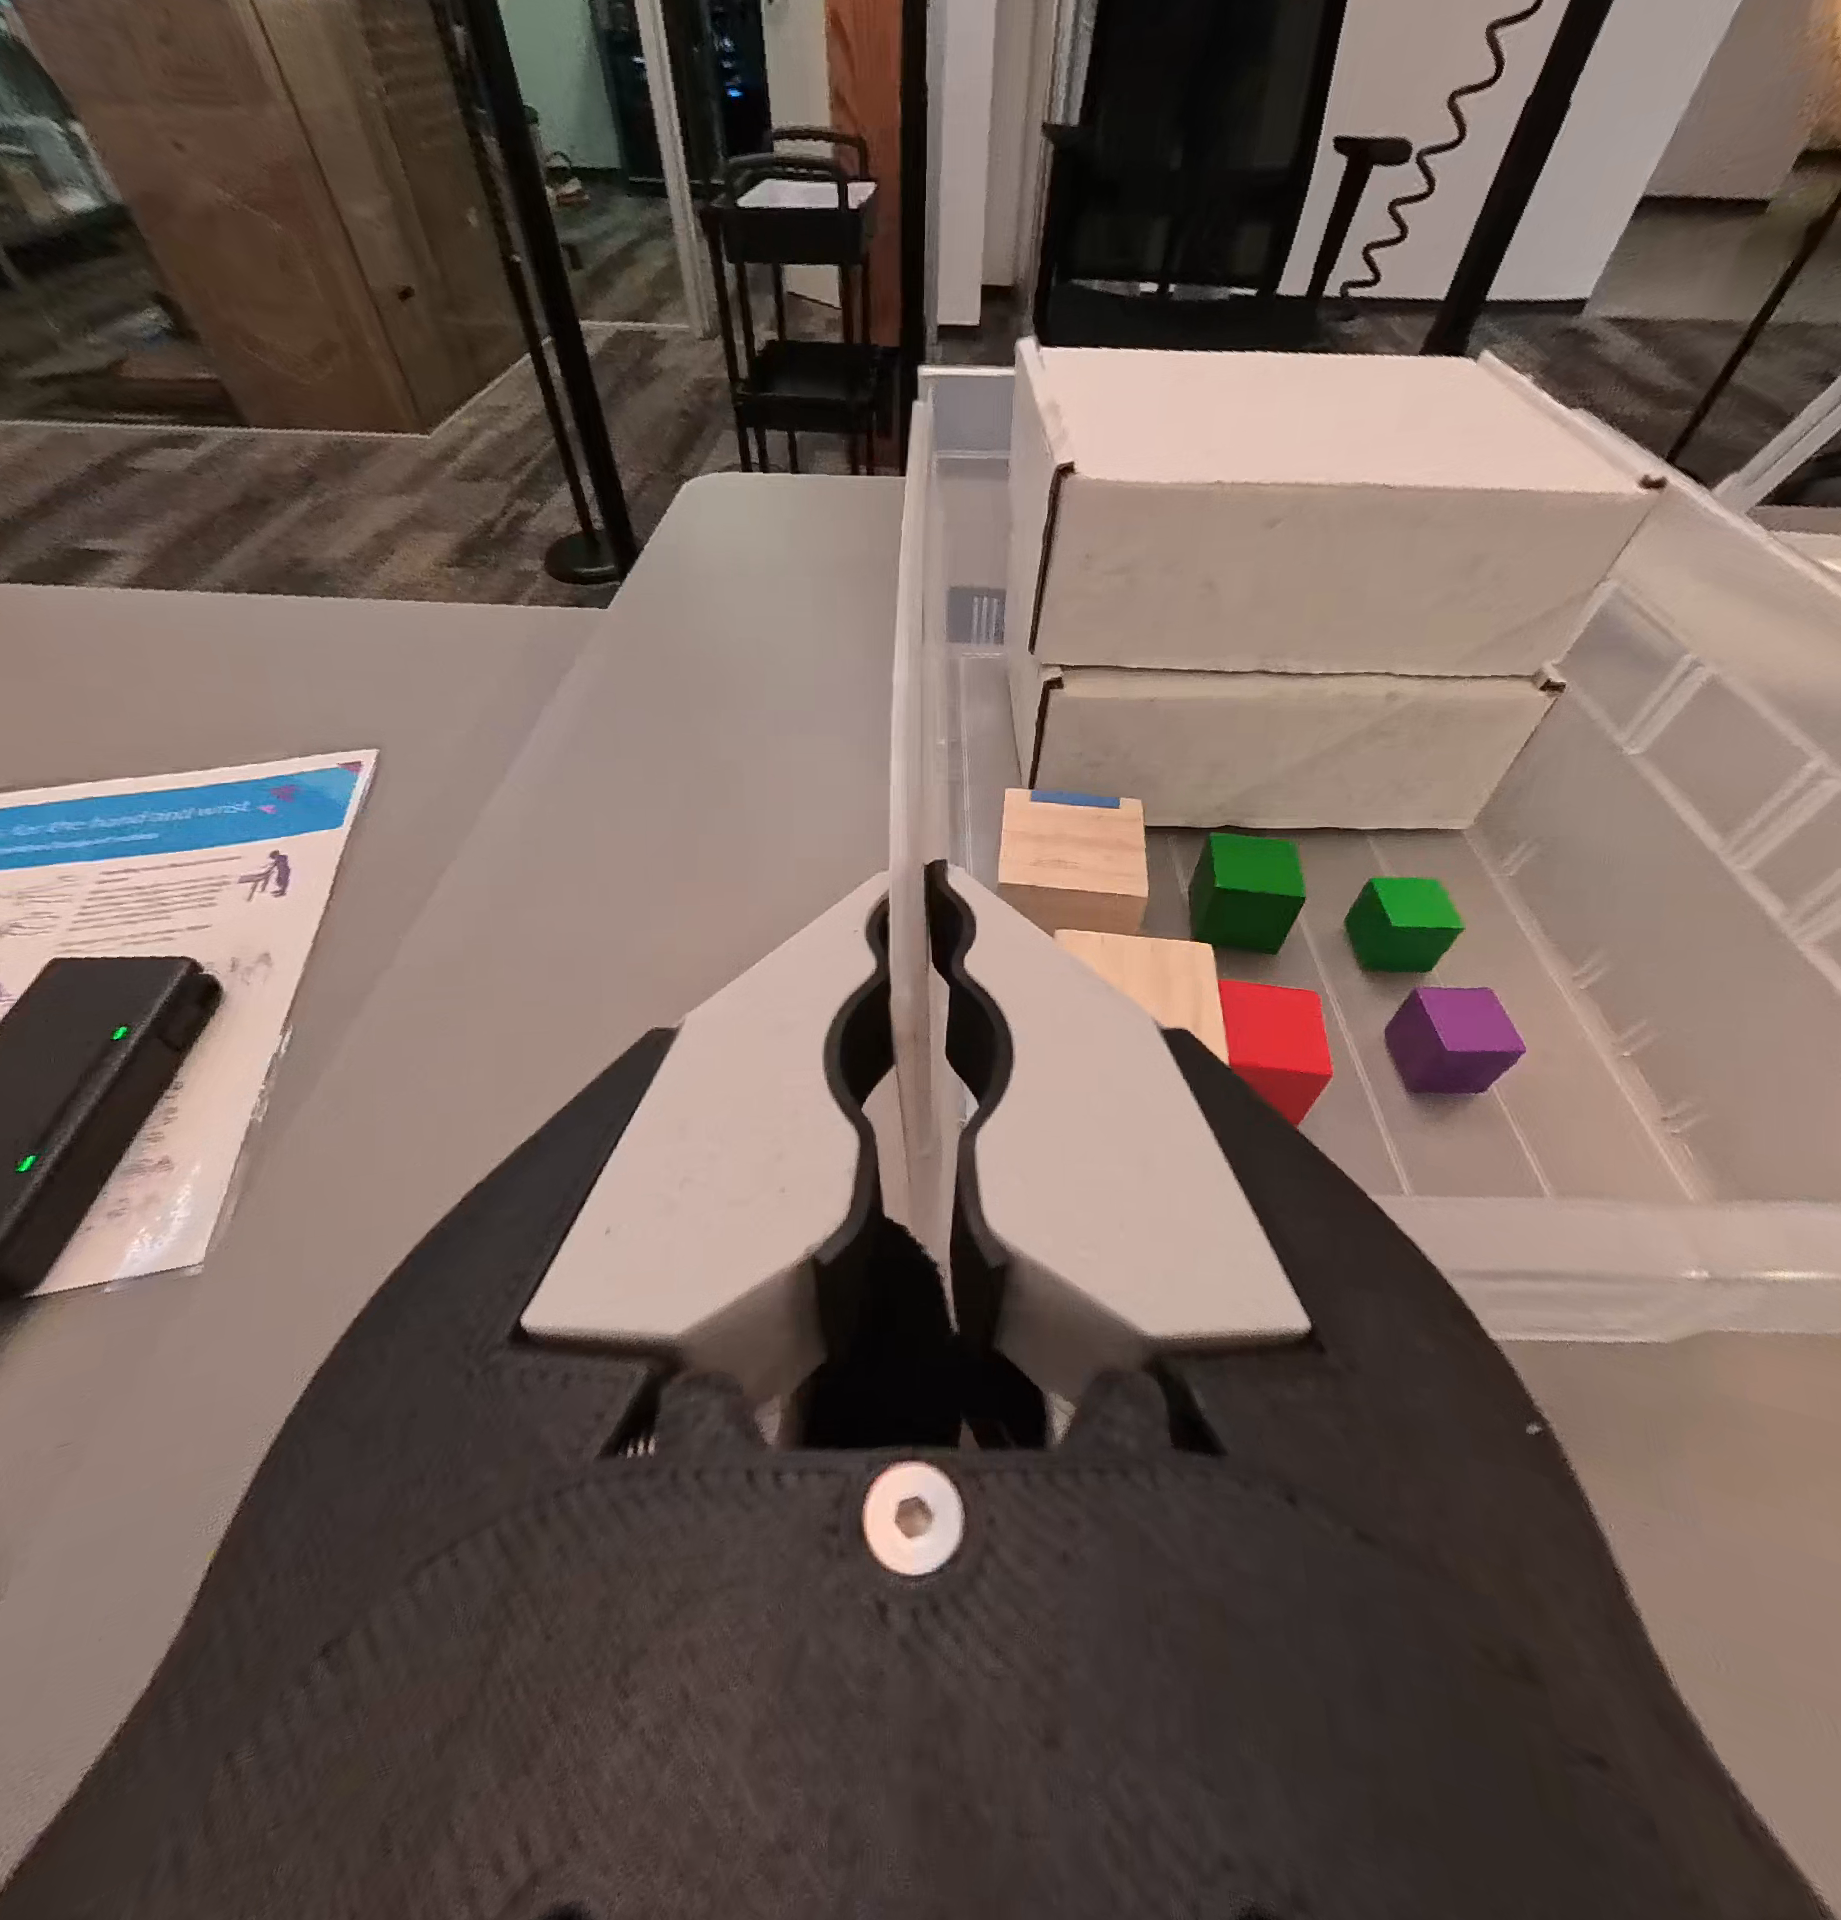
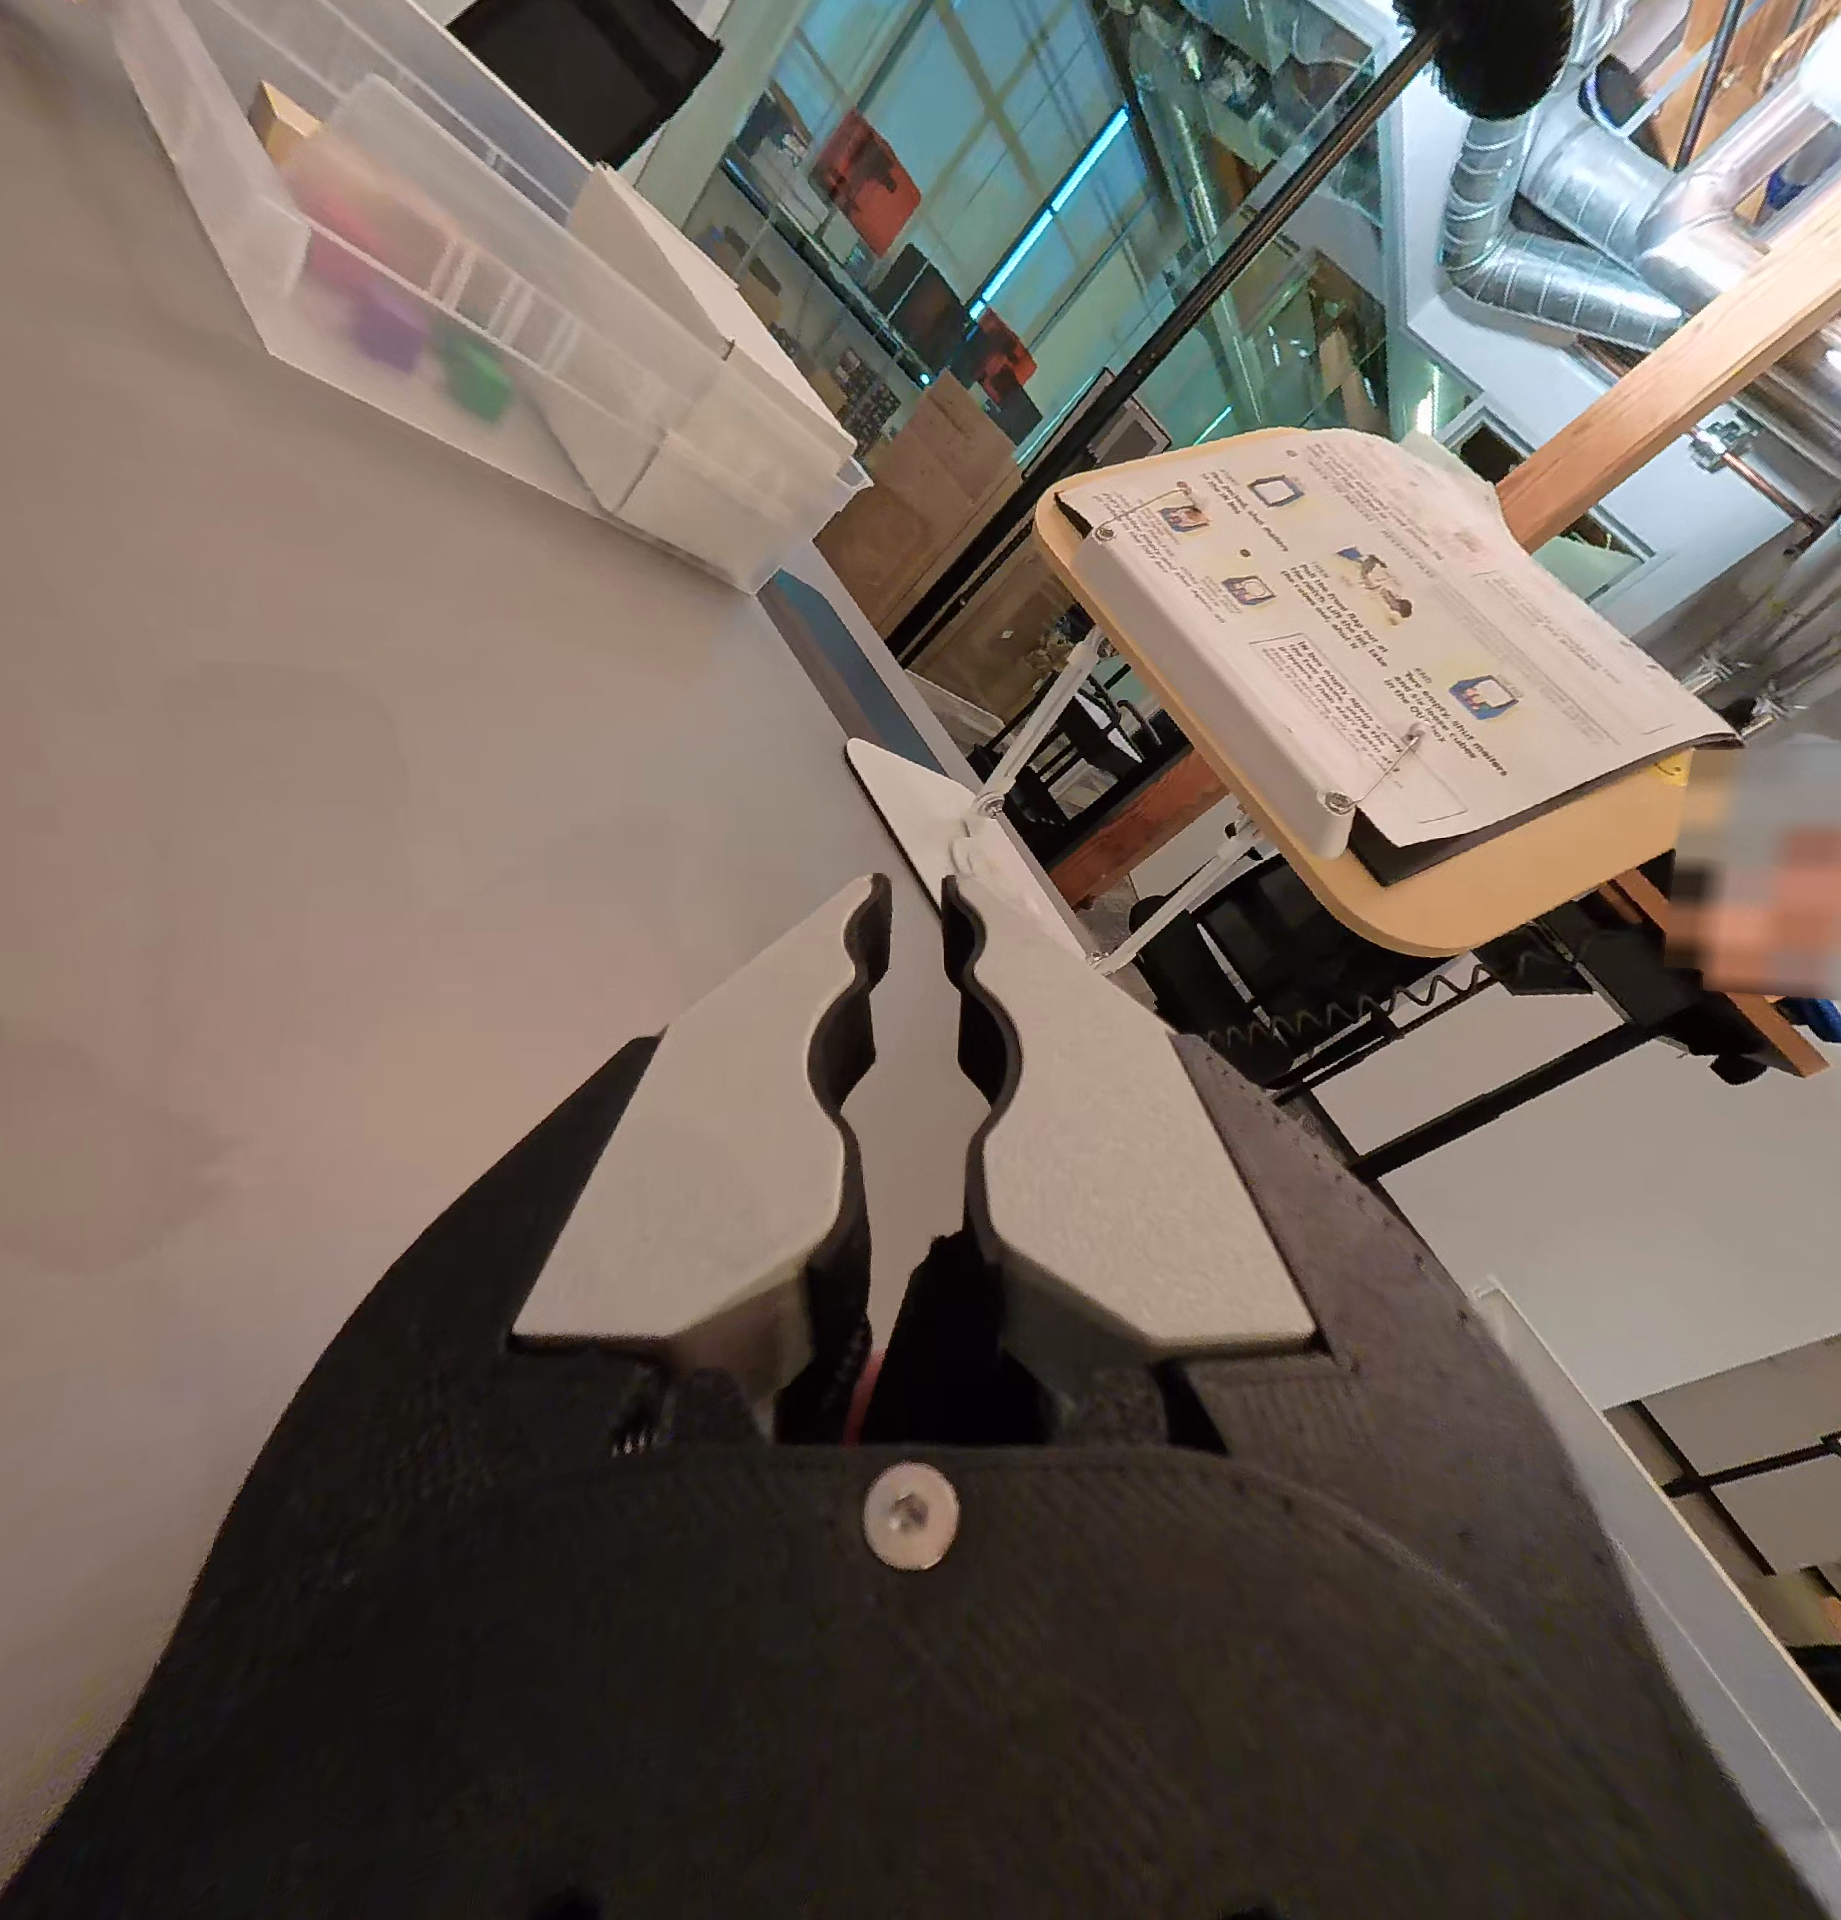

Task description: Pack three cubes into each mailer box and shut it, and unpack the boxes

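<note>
Two shut white mailer boxes are stacked, upper point(image 1: 1311, 540) on lower point(image 1: 1269, 748), at the far end of a clear plastic bin point(image 1: 1674, 1236). On the bin floor in front of them lie two wooden cubes point(image 1: 1072, 862) point(image 1: 1155, 977), two green cubes point(image 1: 1246, 894) point(image 1: 1404, 923), a red cube point(image 1: 1274, 1044) and a purple cube point(image 1: 1454, 1039). My left gripper point(image 1: 911, 883) is shut on a thin white panel point(image 1: 914, 675) that stands edge-on along the bin's left side. My right gripper point(image 2: 913, 888) is empty, with a narrow gap between its fingers, tilted over the bare table right of the bin point(image 2: 583, 416).
A printed leaflet point(image 1: 168, 935) and a black device point(image 1: 64, 1101) with green lights lie on the grey table point(image 1: 687, 675) to the left. A document stand point(image 2: 1363, 644) with sheets rises from a white foot plate point(image 2: 905, 800) at the table's right edge. A person's blurred hand point(image 2: 1778, 883) is beyond it.
</note>
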Tool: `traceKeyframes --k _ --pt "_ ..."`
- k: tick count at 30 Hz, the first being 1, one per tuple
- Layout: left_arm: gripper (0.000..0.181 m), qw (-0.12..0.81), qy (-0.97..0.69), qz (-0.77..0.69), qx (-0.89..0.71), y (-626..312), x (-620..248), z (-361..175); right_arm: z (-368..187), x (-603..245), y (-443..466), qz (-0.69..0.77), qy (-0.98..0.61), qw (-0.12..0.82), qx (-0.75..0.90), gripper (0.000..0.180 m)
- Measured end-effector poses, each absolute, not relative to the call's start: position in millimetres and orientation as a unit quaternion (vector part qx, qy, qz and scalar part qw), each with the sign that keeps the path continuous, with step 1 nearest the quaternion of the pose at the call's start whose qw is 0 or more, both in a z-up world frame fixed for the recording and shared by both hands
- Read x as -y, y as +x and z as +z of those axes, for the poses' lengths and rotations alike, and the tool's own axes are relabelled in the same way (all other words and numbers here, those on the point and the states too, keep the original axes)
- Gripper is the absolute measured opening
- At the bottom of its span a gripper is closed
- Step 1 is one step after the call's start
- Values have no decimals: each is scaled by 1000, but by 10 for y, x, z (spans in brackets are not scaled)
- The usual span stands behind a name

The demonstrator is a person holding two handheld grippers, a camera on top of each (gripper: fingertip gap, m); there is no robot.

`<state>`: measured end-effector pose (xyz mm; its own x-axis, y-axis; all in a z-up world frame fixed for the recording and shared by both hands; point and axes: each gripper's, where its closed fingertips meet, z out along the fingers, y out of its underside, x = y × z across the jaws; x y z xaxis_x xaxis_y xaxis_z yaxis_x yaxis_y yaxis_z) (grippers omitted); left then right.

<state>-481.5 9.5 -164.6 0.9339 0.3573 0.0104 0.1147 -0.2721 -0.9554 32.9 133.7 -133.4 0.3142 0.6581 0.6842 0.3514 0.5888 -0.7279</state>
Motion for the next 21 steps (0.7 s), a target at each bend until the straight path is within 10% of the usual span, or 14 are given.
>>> traceKeyframes --k 14,21 --pt "1 573 -809 68 109 -5178 16 -1660 -1488 -1439 350 124 -468 656 579 6" --pt "69 594 -793 131 22 -5136 112 -1035 -1532 -1494 376 126 -481 650 575 7"
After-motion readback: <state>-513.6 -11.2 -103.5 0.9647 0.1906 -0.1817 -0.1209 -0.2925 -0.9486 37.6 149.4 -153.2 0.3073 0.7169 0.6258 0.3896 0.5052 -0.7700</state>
